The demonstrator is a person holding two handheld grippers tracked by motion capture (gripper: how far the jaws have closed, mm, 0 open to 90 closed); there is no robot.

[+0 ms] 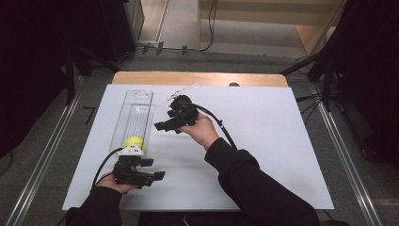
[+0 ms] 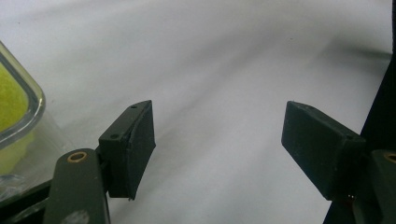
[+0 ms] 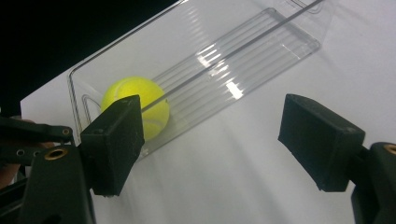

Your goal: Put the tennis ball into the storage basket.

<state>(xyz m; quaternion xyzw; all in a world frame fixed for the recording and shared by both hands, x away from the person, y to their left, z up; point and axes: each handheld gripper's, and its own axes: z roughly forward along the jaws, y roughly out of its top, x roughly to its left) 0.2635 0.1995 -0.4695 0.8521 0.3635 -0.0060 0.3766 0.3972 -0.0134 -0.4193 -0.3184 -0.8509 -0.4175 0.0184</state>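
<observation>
tennis ball (image 3: 135, 105): was bright yellow-green, with a pale seam line curving near its right side in the right gripper view.
bin (image 3: 261, 51): was clear and colourless, its floor marked with parallel ribs that caught white glints.
table sheet (image 1: 263, 132): was plain white, unpatterned.
table edge (image 1: 197, 77): was light wood-brown, at the upper middle of the high view.
left gripper (image 2: 218, 149): was black, with a brass-coloured ring at the lower left of its own view.
right gripper (image 3: 210, 140): was black, with the same brass-coloured rings.
sleeves (image 1: 249, 183): were black.
cables (image 1: 223, 127): were black.
floor (image 1: 51, 155): was grey, crossed by pale metal rails.
</observation>
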